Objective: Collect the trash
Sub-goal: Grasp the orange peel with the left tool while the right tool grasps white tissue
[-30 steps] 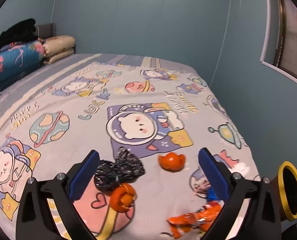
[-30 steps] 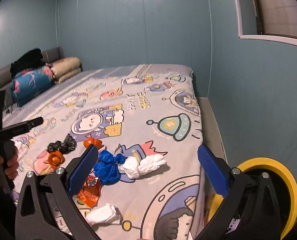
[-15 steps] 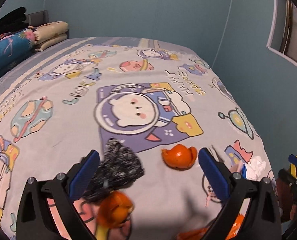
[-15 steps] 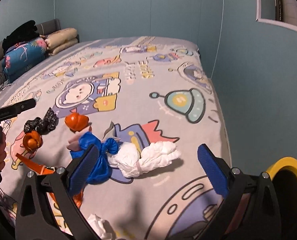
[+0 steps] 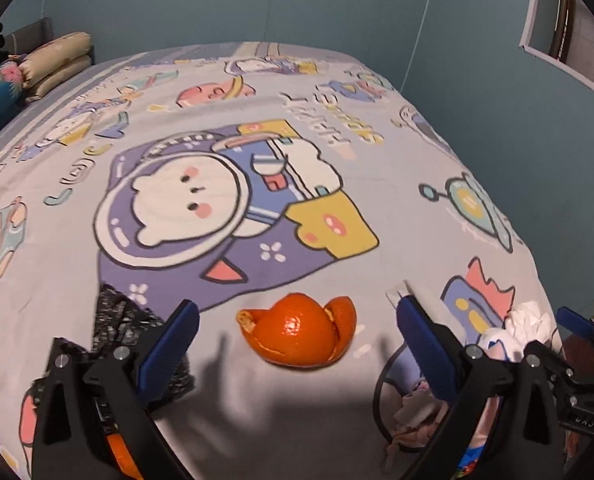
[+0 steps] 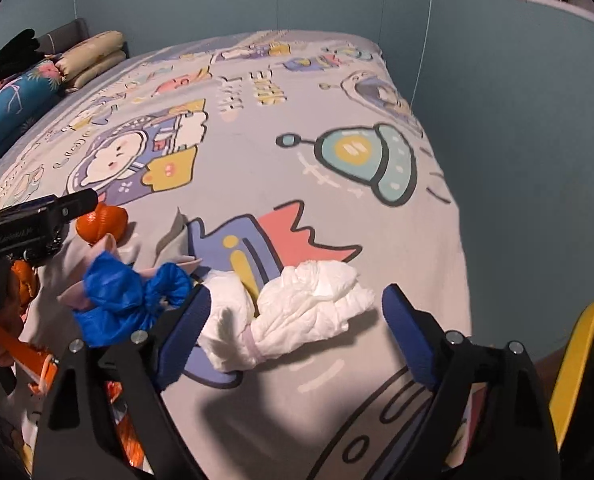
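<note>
Blue-walled bedroom, a bed (image 5: 257, 80) under a cartoon astronaut sheet, and your trash lies scattered along its near end. Over the last second you have brought both tools in low and close. The curled orange peel cup (image 5: 299, 334) that sat small and off to one side now fills the gap ahead of your left hand-held gripper (image 5: 297, 344), squarely between its blue pads, which stand wide apart with nothing in them. That looks like a pick lined up, needing only a short push forward and a squeeze.

At 9 o'clock from the peel lies the crumpled black mesh wrapper (image 5: 125, 328), partly behind the left pad. At 3 o'clock a grey paper scrap (image 5: 429, 300) pokes up behind the right pad.

Your right hand-held gripper (image 6: 293, 328) has likewise closed on the knotted white tissue bundle (image 6: 297, 312); its pads are spread and empty, with the bundle lying just ahead between them. At 9 o'clock from it sits the crumpled blue plastic glove (image 6: 129, 300), and beyond that, at 10 o'clock, the same peel shows half covered by the left tool's black body.

The yellow-rimmed bin (image 6: 581, 364) is cut off at the right edge, so its mouth is hard to judge. More orange scraps low at 7 o'clock are hidden behind the fingers, and the pink-and-white litter under the left tool's right finger is too blurred to name.
</note>
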A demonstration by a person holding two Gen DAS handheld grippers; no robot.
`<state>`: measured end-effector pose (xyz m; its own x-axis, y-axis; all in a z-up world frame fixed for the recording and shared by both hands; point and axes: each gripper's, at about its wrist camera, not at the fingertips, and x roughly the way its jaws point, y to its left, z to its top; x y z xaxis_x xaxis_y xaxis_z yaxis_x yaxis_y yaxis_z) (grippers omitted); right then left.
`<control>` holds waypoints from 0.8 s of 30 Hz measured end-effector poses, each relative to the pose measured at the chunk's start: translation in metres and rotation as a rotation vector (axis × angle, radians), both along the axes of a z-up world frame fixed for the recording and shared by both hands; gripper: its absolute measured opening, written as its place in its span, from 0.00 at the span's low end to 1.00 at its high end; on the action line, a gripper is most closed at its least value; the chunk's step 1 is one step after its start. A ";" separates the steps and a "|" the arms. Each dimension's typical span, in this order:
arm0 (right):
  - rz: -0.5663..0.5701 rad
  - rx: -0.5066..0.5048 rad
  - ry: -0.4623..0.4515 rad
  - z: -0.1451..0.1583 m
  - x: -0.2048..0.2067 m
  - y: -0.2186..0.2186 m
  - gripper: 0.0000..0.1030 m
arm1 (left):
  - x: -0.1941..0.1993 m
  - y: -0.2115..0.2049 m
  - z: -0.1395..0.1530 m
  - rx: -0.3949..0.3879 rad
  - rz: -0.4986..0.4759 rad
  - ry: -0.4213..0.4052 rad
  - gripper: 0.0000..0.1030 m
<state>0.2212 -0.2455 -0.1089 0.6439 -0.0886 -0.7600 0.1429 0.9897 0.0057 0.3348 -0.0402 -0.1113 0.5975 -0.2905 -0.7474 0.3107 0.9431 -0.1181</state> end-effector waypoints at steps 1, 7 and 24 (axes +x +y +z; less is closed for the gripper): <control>0.001 -0.002 0.005 -0.002 0.002 0.000 0.78 | 0.001 -0.001 -0.003 0.008 -0.003 0.004 0.93; -0.002 -0.027 0.026 -0.011 0.011 0.004 0.73 | 0.008 -0.002 -0.022 0.016 -0.006 0.038 0.87; -0.009 -0.027 0.101 -0.031 0.026 0.008 0.64 | 0.023 -0.015 -0.035 -0.003 -0.048 0.065 0.57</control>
<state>0.2471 -0.2377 -0.1399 0.5636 -0.1152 -0.8180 0.1499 0.9881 -0.0359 0.3576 -0.0556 -0.1465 0.5334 -0.3197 -0.7831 0.3469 0.9271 -0.1422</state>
